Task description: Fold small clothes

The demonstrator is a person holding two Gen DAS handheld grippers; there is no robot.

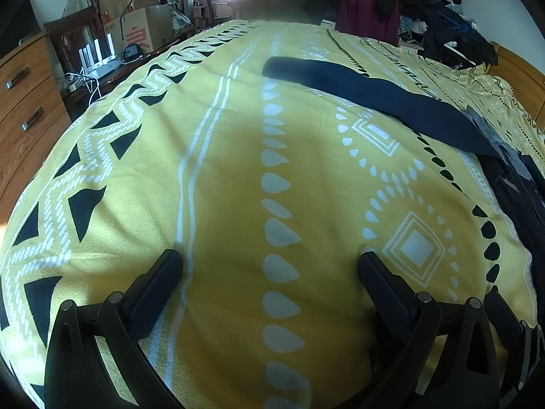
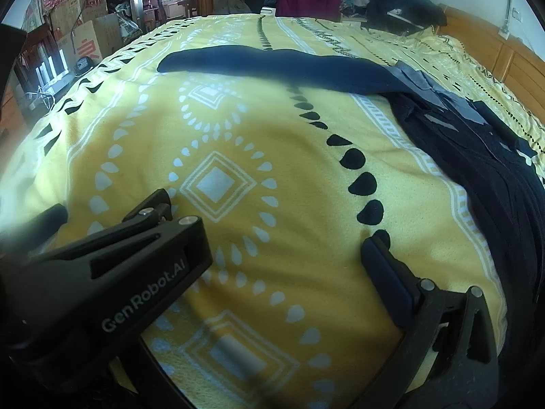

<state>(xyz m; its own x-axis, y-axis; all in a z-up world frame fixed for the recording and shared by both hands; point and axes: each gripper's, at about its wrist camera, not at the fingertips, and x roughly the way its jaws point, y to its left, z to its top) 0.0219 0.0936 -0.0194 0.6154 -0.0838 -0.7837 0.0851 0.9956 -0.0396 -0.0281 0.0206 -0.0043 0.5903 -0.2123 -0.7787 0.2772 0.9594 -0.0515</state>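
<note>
Dark garment [image 2: 494, 184] | lies ahead-right of your right gripper [image 2: 272, 225], sleeve [image 1: 357, 92] stretching far ahead | soft, limp (pinch a hem edge) | both grippers spread, empty; left gripper [image 1: 270, 259] hovers over blanket [image 1: 221, 170].

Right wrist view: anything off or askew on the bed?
The dark garment is unfolded, one long sleeve stretched straight across the yellow blanket. The left tongs crowd the view's lower left. No damage or spill visible.
</note>
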